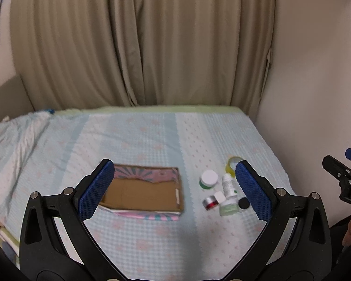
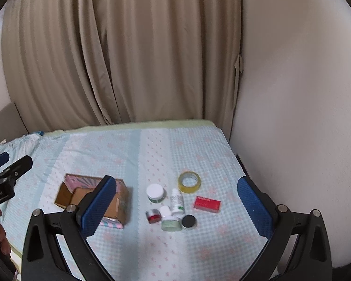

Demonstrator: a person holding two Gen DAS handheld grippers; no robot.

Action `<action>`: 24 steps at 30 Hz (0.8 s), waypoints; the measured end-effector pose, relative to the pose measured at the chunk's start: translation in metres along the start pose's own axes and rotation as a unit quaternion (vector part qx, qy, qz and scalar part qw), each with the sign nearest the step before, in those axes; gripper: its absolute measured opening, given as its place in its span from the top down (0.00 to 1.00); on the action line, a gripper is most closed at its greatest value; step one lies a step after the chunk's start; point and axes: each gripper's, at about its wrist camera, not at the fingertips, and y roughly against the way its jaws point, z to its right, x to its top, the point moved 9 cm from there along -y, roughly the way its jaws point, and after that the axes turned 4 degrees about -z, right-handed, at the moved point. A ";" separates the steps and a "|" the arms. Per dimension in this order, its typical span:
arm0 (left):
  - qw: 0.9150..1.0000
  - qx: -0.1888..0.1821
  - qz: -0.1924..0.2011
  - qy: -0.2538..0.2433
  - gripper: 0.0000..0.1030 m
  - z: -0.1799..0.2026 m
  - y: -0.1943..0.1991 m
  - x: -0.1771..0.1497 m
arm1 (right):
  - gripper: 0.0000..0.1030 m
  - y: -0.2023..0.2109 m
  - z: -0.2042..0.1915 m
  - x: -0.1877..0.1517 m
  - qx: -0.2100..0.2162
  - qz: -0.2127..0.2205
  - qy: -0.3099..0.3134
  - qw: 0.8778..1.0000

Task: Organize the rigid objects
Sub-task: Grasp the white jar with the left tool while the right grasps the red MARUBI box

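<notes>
left gripper (image 1: 173, 187) wide, empty | right gripper (image 2: 175, 203) wide, empty | jars, bottle, tape roll (image 2: 189, 182), red box (image 2: 207, 204) clustered on bedspread (image 2: 152, 154) right of open cardboard box (image 1: 142, 193) | judged light, stiff, slick lids; pinch white-lidded jar (image 2: 155, 193) across sides

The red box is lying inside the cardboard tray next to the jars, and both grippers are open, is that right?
Not quite. The red box lies on the bedsheet, right of the jars and outside the cardboard tray, as the right wrist view shows. Both the left gripper and right gripper are open.
</notes>
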 end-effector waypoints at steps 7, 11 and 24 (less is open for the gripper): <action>0.998 -0.001 -0.055 -0.001 0.01 0.054 -0.078 -0.012 | 0.00 -0.061 0.048 -0.009 0.019 -0.044 0.004 0.999; 0.995 0.001 -0.099 -0.013 0.01 0.082 -0.140 -0.028 | 0.00 -0.120 0.070 -0.019 0.044 -0.064 0.020 0.997; 0.978 -0.028 -0.208 -0.024 0.01 0.121 -0.350 -0.108 | 0.00 -0.314 0.118 -0.076 0.047 -0.140 0.074 0.986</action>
